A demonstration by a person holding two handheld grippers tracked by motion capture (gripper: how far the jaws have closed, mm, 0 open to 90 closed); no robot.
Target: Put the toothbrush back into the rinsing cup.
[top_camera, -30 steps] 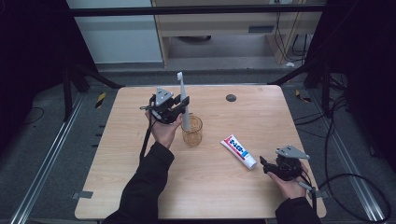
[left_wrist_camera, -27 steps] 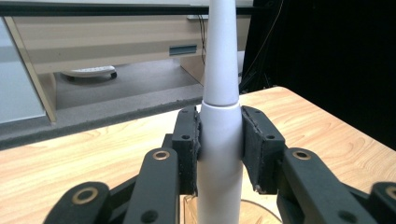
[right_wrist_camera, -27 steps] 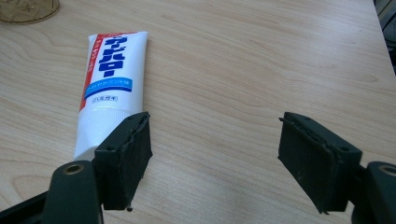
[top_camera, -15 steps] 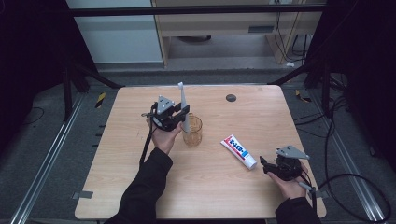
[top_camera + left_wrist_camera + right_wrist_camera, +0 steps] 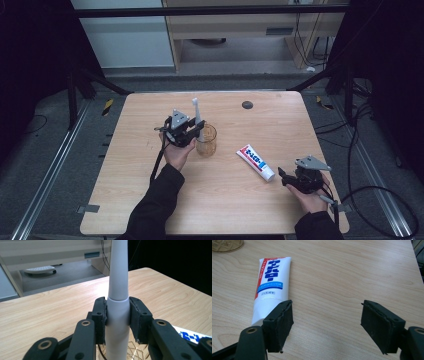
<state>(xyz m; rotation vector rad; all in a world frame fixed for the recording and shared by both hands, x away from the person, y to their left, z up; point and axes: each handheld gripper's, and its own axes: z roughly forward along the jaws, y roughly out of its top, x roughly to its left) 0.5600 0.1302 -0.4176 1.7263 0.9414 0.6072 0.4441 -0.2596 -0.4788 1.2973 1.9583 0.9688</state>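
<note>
My left gripper [image 5: 192, 134] [image 5: 117, 315] is shut on a white electric toothbrush [image 5: 196, 117] [image 5: 118, 290], which stands upright between its pads. The brush's lower end reaches into a clear amber glass [image 5: 206, 141] [image 5: 132, 352] near the table's middle. A white toothpaste tube [image 5: 256, 162] [image 5: 268, 285] with blue and red print lies flat to the right of the glass. My right gripper [image 5: 286, 179] [image 5: 327, 322] rests open near the table's front right, just short of the tube's cap end, with nothing between its pads.
The wooden table [image 5: 280, 125] has a small dark round spot [image 5: 247, 104] near its far edge. Metal frame rails [image 5: 50, 170] run along both sides. A cabinet and cables [image 5: 305, 40] stand beyond the far edge.
My left gripper has come down with the toothbrush, so the brush sits lower over and into the glass. The right gripper has stayed where it was.
</note>
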